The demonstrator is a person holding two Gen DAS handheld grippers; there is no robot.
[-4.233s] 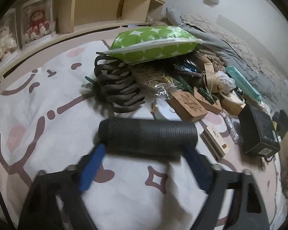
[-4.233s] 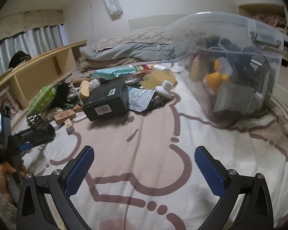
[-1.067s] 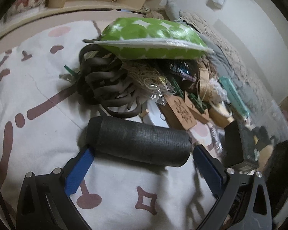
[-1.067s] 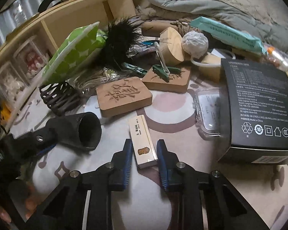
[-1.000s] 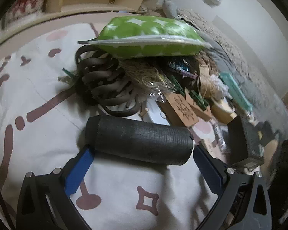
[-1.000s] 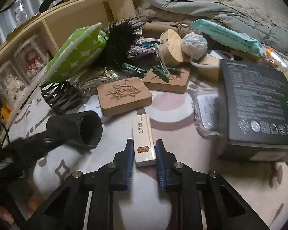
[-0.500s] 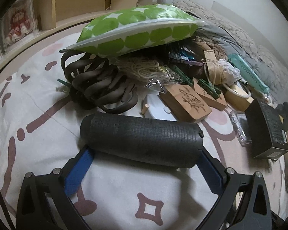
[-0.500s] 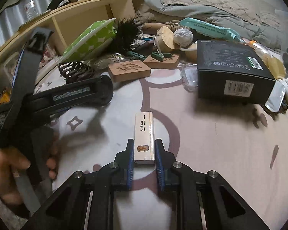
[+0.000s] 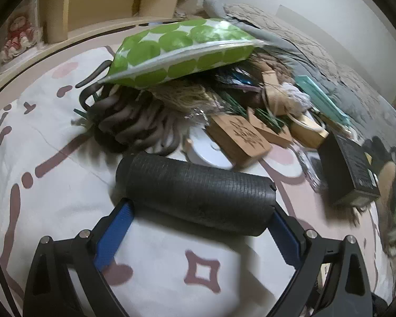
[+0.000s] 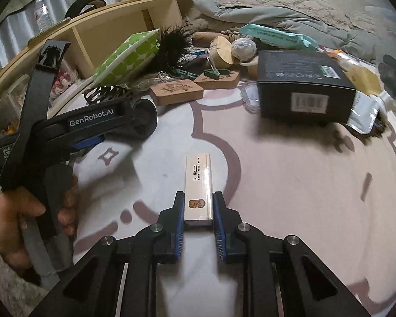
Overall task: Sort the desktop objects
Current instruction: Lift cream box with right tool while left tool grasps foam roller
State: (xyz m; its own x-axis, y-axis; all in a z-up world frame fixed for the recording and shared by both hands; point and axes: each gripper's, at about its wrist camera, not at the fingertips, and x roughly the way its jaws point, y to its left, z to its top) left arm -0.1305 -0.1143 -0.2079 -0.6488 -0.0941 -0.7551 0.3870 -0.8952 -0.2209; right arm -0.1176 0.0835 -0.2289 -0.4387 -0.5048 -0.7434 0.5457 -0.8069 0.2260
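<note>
In my right-wrist view, far left edge: a hand (image 10: pixel 21 222) grips the handle of my left gripper (image 10: pixel 134 121), which reaches in toward centre frame, its fingers spread wide and clamped end to end on the black textured cylinder (image 10: pixel 142 120). In the left-wrist view the same cylinder (image 9: pixel 195 198) spans the lower middle between the blue pads (image 9: pixel 113 235), lying crosswise above the sheet (image 9: pixel 52 179).

Upper left to upper centre of that left-wrist view: green-dotted pouch (image 9: pixel 182 52) tilted on top of the pile, dark wire holder (image 9: pixel 134 129) just under it, carved wooden blocks (image 9: pixel 237 140) right of centre, black box (image 9: pixel 353 171) at the right edge. Pile sits close behind the cylinder; open sheet lies w/ room at lower left and bottom centre.

Right-wrist view, centre bottom: my right gripper (image 10: pixel 198 214) is nearly closed, pads pressed on both long sides of the narrow white matchbox (image 10: pixel 199 182), gripped at its near end, the rest sticking fwd. Open sheet all round it, esp. centre and right. Top of frame: wooden shelf (image 10: pixel 105 23) upper left, pouch (image 10: pixel 129 55), feather tuft (image 10: pixel 174 45), wooden blocks (image 10: pixel 177 91), then black box (image 10: pixel 303 84) upper right, grey bedding (image 10: pixel 277 8) behind. Clear bin not in frame, so can't tell how far off it is.
</note>
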